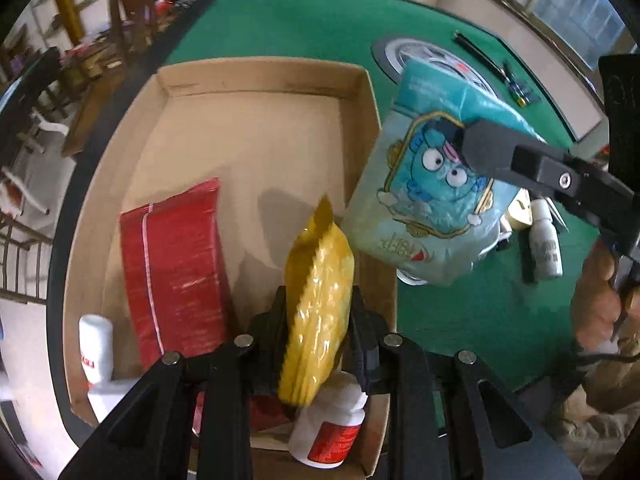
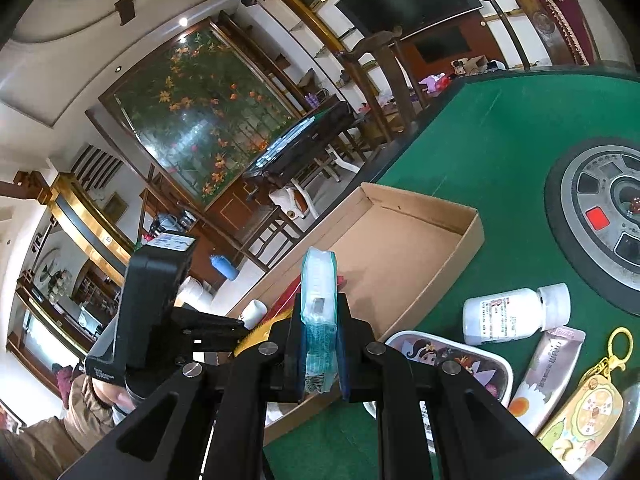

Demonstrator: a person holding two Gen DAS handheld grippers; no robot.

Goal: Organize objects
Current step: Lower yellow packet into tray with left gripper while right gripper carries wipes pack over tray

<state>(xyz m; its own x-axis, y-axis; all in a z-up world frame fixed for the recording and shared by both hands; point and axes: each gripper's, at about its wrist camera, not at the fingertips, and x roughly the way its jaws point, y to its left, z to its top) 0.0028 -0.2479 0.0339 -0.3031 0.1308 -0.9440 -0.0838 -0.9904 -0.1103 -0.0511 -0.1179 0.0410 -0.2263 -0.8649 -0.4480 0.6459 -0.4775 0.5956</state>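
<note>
Above cardboard tray [image 1: 362,92], left gripper [image 1: 320,316] pointed steeply down, fingers pinching yellow packet [image 1: 320,280]. Right gripper [image 2: 320,344] tilted gently down at tray's right edge, pinching teal cartoon pouch [image 1: 432,184]; pouch writing unreadable. Red packet [image 1: 176,264] lay at tray's left, white bottle [image 1: 328,432] with red label at near corner. Far half of tray bare. Green table [image 1: 304,20] open beyond.

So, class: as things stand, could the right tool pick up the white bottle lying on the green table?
Probably not yet. The right tool is shut on a teal packet, so it is occupied. The white bottle itself lies uncovered on the green table.
</note>
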